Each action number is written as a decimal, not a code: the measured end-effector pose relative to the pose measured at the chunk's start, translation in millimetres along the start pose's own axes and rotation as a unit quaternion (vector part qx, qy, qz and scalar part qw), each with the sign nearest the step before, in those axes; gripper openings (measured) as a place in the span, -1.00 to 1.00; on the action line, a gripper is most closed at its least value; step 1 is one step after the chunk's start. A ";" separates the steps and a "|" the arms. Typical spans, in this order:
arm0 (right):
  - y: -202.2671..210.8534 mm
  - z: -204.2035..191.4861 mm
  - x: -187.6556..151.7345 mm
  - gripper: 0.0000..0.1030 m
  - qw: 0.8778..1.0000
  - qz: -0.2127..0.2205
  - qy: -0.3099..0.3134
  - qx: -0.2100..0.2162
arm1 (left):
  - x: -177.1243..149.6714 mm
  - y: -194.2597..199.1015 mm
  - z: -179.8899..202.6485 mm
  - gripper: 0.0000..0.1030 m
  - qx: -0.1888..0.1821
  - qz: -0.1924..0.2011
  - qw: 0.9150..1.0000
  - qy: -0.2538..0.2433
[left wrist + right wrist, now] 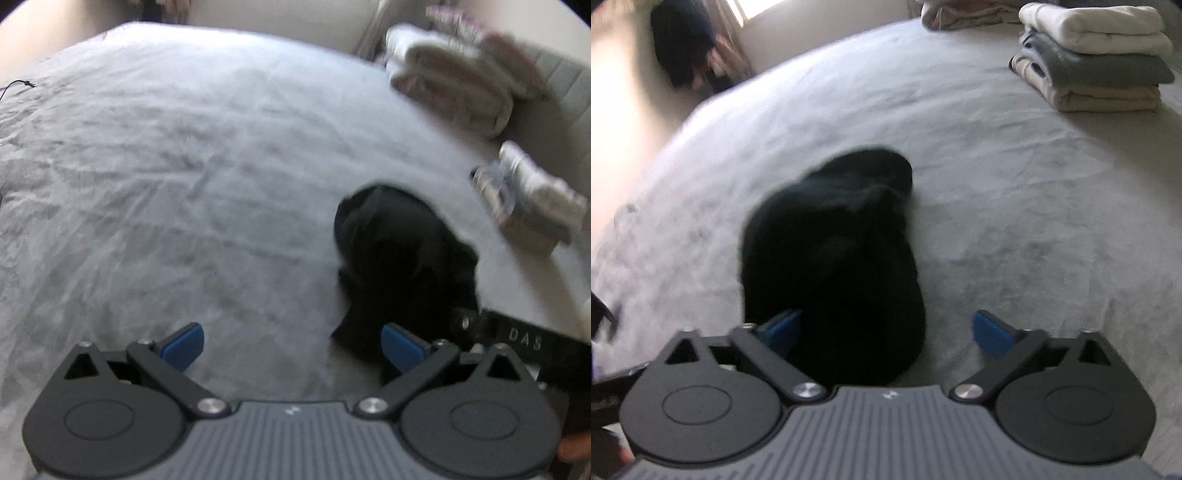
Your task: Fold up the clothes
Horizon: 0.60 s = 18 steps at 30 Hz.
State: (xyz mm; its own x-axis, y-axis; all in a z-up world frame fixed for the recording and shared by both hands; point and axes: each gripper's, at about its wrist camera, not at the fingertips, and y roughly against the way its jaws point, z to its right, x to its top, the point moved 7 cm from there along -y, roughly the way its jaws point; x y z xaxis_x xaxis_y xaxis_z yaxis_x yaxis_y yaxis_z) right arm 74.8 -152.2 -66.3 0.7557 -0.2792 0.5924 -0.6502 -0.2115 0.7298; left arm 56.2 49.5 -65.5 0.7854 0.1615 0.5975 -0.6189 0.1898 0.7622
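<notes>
Garment: a black garment (831, 258) lies bunched in a heap on the grey bedspread (1015, 221), near the bed's front edge; blur hides whether it is a shirt, trousers or something else.
Handling: judged soft, limp and light; it should sag and drape when lifted, so a single pinch is likely to drag the rest of the heap along. No hem, collar or corner can be made out in the dark cloth.
Where to take hold: probably an outer edge of the garment, one gripper to each side, so it can be shaken out flat before any fold.
Right gripper: the right gripper (886, 332) has its jaws spread wide, the near end of the garment between them; the pads do not look pressed on the cloth, so nothing is gripped.
Left gripper: the left gripper (291, 347) is spread wide and empty, just left of the garment, above bare bedspread.
Folded stack: folded clothes (1097, 55) sit well beyond the garment to its right, clear of the work.
Other pile: a loose pale bundle (461, 74) lies further back from the garment.
Obstructions: none near the garment; the bedspread to its left looks open enough for spreading.
</notes>
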 end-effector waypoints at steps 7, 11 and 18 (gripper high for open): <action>15.6 -5.5 8.3 -0.02 0.993 0.024 -0.073 0.090 | 8.7 8.4 4.8 0.99 0.018 0.024 0.999 -0.032; 9.3 -8.5 11.5 -0.70 0.987 0.015 -0.104 0.123 | 9.7 9.3 6.1 0.99 0.010 0.019 0.999 -0.049; 23.4 -33.3 9.5 -0.84 0.979 0.008 -0.073 0.188 | 13.7 18.0 5.4 0.99 -0.020 0.035 0.998 -0.043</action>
State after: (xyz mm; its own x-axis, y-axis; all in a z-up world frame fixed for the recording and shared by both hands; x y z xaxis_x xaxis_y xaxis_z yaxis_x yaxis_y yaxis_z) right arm 69.4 -128.6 -32.3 0.7435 -0.4105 0.5280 -0.6659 -0.5279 0.5272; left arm 55.8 49.9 -42.3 0.7367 0.0916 0.6700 -0.6712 0.2204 0.7078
